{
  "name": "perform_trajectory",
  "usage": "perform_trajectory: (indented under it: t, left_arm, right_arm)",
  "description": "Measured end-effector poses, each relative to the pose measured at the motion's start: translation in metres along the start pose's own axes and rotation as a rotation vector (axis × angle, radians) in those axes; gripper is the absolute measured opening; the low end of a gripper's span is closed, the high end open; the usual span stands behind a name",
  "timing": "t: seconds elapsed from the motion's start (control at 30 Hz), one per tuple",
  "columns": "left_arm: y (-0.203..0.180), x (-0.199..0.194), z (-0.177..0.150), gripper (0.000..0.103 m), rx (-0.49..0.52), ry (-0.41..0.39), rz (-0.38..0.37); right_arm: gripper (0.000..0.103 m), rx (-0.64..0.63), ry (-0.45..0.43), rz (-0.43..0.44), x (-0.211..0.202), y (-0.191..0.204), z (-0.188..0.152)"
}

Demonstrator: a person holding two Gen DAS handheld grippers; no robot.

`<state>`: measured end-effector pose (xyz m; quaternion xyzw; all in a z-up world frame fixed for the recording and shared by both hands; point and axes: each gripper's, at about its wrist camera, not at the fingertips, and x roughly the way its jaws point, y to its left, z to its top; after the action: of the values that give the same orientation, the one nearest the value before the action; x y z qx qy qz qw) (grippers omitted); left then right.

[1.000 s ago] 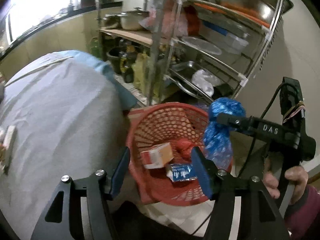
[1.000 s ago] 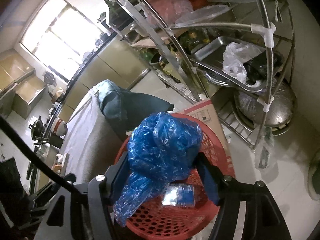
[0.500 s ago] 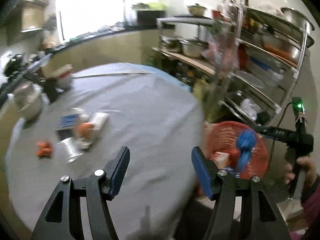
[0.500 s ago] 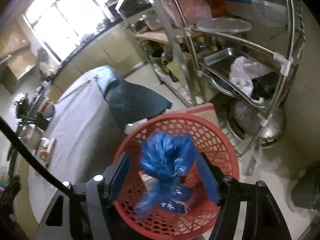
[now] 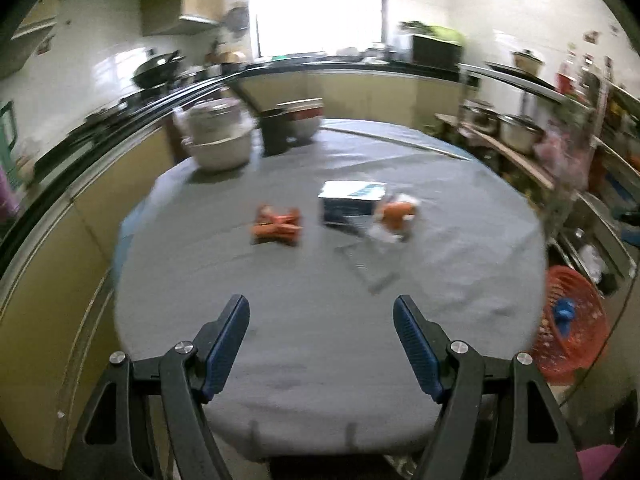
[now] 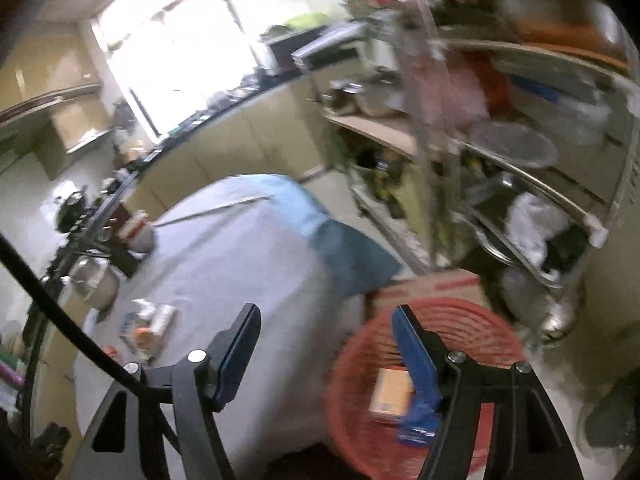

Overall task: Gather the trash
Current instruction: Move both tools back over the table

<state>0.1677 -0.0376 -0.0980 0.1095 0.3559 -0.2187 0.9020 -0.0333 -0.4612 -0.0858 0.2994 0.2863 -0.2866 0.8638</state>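
Now your round table (image 5: 320,360) fills the left view, its grey cloth bare from the near edge up to the scraps at its middle: a blue box (image 5: 352,200), an orange wrapper (image 5: 277,227) and what looks like an orange-and-white packet (image 5: 396,216), blurred. Beside the table's right edge stands the red basket (image 6: 472,324), holding a blue bag (image 5: 563,314). Your left gripper (image 5: 321,312) has just been opening and grips nothing; your right gripper (image 6: 326,320) stands apart, empty, over the basket's rim.
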Motion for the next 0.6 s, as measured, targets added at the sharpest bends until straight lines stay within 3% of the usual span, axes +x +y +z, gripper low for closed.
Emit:
perform_trajectory:
  t: [0.17, 0.43, 0.6]
  left_arm:
    - [0.032, 0.020, -0.009, 0.075, -0.022, 0.046, 0.062]
    - [0.054, 0.043, -0.024, 0.075, -0.032, 0.151, 0.062]
    - [0.051, 0.047, -0.010, 0.075, 0.005, 0.137, 0.087]
  right_arm:
    - [0.072, -0.120, 0.052, 0.107, 0.013, 0.072, -0.021]
    - [0.072, -0.314, 0.169, 0.264, 0.031, 0.162, -0.064]
    - [0.072, -0.364, 0.220, 0.334, 0.034, 0.192, -0.085]
